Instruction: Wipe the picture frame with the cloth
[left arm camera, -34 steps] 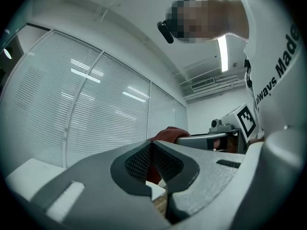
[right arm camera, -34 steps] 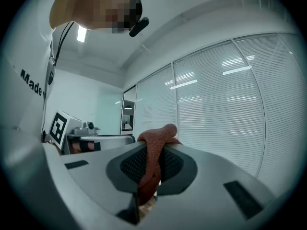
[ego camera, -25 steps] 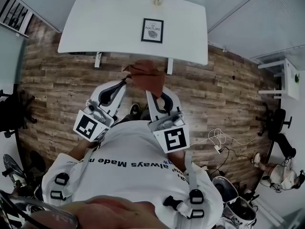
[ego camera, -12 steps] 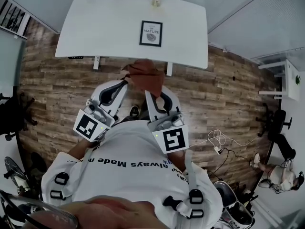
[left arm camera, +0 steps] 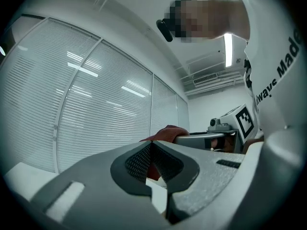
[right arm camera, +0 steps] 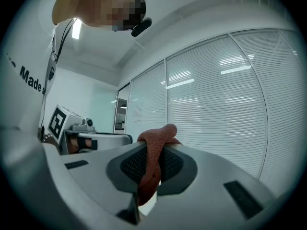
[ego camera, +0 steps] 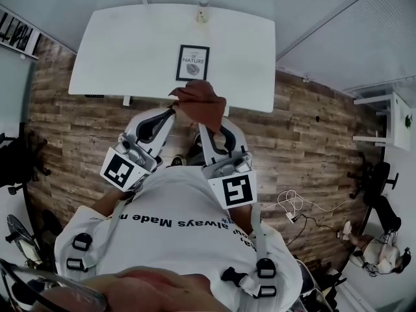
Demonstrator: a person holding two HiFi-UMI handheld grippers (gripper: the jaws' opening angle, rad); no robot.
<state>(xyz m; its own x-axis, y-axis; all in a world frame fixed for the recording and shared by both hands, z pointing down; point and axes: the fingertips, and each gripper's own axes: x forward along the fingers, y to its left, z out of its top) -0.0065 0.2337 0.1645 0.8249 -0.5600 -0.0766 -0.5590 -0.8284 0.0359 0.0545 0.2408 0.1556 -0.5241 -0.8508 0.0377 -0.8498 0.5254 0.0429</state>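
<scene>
A black picture frame (ego camera: pixel 193 62) with a white print lies flat on the white table (ego camera: pixel 123 51). My right gripper (ego camera: pixel 201 127) is shut on a rust-red cloth (ego camera: pixel 200 103), which bunches above its tip and hangs over the table's near edge, just short of the frame. In the right gripper view the cloth (right arm camera: pixel 154 145) passes between the closed jaws of the right gripper (right arm camera: pixel 154 152). My left gripper (ego camera: pixel 171 111) is beside it, jaws together, its tip at the cloth's left corner. In the left gripper view the cloth (left arm camera: pixel 165 132) shows just beyond the left gripper (left arm camera: pixel 151 144).
A small bottle (ego camera: pixel 203 10) stands at the table's far edge behind the frame. Wood-plank floor surrounds the table. A second white desk (ego camera: pixel 390 119) and cables (ego camera: pixel 292 200) lie to the right. Blinds cover glass walls in both gripper views.
The table and frame have come nearer in the head view. The cloth now overlaps the table's near edge. Both grippers keep the same pose in front of the body.
</scene>
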